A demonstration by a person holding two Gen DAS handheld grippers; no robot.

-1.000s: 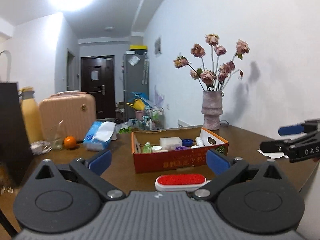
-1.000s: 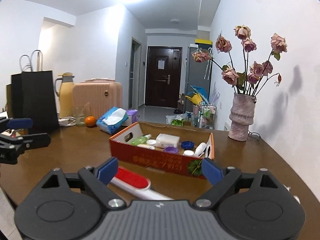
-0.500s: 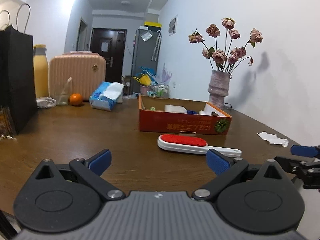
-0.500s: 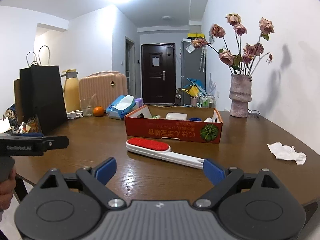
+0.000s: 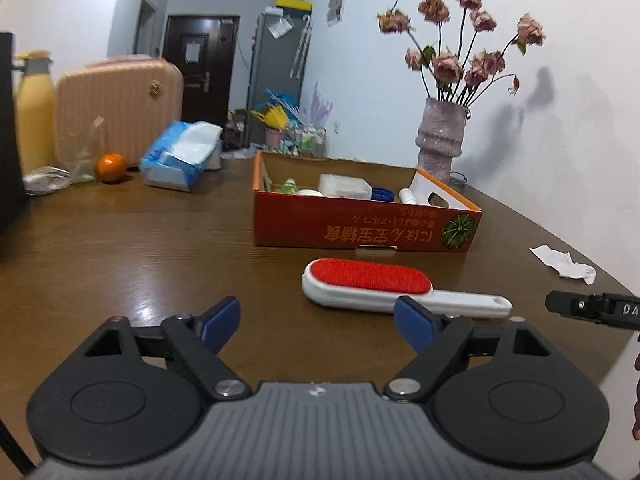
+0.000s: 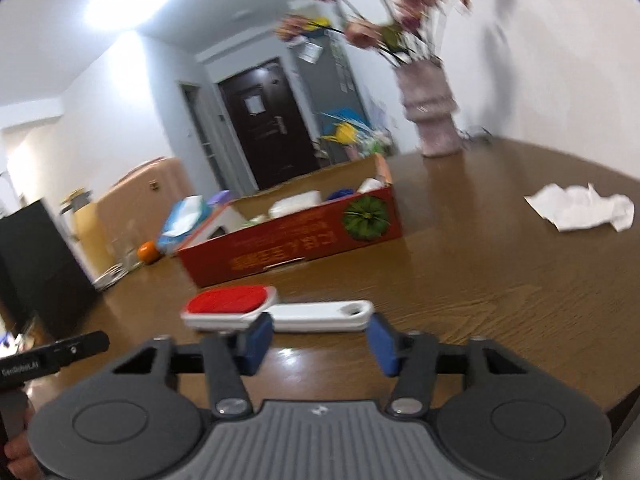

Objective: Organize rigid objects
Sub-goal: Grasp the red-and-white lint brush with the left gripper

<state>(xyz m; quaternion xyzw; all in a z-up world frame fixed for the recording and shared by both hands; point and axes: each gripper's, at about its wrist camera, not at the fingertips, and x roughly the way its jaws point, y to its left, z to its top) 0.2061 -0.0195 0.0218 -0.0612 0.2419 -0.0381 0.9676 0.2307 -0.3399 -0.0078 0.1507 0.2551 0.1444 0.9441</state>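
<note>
Both jaw sets were seen closing, nothing gripped: left gripper point(image 5: 318, 326) and right gripper point(image 6: 322, 342) near the white-handled red-faced lint brush point(image 5: 384, 288).

Ahead of your jaws you see a white lint brush point(image 5: 404, 290) with a red pad, a red-orange box point(image 5: 360, 228) printed with yellow characters and a green pumpkin, on a brown wood-grain table point(image 5: 140, 264).

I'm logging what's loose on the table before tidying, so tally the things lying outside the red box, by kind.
Lint brush: 1
Crumpled paper: 1
Orange: 1
Tissue pack: 1
Flower vase: 1
Total: 5, counting only what shows clearly on the table.
</note>
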